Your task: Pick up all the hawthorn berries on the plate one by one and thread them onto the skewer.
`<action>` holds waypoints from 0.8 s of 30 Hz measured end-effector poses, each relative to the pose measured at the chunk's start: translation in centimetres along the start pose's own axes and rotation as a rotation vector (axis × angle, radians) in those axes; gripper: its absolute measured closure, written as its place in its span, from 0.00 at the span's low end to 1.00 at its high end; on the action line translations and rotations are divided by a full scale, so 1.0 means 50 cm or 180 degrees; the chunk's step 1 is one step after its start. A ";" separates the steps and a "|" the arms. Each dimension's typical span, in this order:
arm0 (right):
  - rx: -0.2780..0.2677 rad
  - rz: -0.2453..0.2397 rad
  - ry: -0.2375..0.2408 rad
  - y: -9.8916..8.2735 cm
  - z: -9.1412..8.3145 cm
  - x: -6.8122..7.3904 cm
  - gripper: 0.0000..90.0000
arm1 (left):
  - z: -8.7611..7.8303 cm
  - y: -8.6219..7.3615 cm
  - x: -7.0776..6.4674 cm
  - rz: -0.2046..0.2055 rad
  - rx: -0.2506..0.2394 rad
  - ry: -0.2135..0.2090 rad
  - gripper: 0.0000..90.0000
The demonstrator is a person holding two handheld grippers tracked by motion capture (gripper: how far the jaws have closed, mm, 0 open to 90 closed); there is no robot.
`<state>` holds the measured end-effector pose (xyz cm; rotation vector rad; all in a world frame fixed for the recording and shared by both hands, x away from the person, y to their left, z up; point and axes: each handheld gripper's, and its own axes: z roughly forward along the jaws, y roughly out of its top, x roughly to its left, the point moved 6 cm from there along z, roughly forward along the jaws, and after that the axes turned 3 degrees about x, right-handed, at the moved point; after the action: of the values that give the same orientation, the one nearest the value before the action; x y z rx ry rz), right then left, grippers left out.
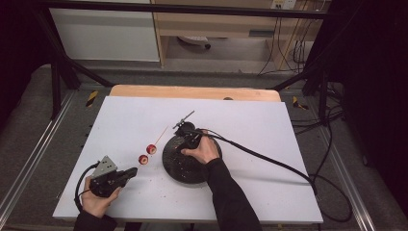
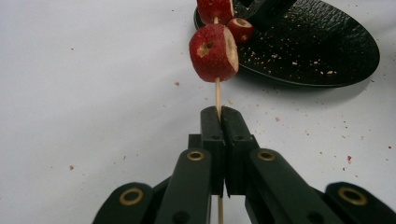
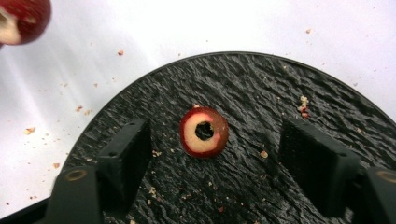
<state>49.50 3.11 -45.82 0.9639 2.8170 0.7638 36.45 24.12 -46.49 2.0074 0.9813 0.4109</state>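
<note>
My left gripper (image 1: 133, 172) (image 2: 220, 112) is shut on the lower end of a thin wooden skewer (image 2: 217, 93), which points toward a black plate (image 1: 180, 169) (image 2: 322, 51). Two red hollowed fruit pieces (image 1: 143, 159) (image 1: 151, 148) are threaded on the skewer; the nearer piece (image 2: 214, 52) hangs just past my jaws. My right gripper (image 1: 186, 135) (image 3: 217, 134) points down over the plate (image 3: 261, 88), open. A single red fruit slice (image 3: 204, 132) with a cored hole lies flat on the plate between its pads, touching neither one.
Everything stands on a white board (image 1: 250, 125) over a wooden table (image 1: 192, 91). Crumbs (image 3: 303, 103) are scattered on the plate and board. The right gripper's black cable (image 1: 269, 161) trails off to the right. A dark metal frame (image 1: 57, 72) surrounds the table.
</note>
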 end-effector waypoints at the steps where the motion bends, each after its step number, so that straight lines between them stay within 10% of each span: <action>1: 0.0020 0.0003 0.0001 0.000 0.002 0.000 0.32 | 0.000 0.000 0.000 0.0002 0.0006 -0.0001 0.98; 24: 0.0158 -0.0150 0.0145 0.003 0.029 0.003 0.69 | 0.001 -0.001 0.000 0.0016 0.0014 -0.0003 0.98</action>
<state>49.81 3.93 -47.02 0.8945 2.8996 0.7230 36.48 24.11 -46.55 2.0141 0.9774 0.4107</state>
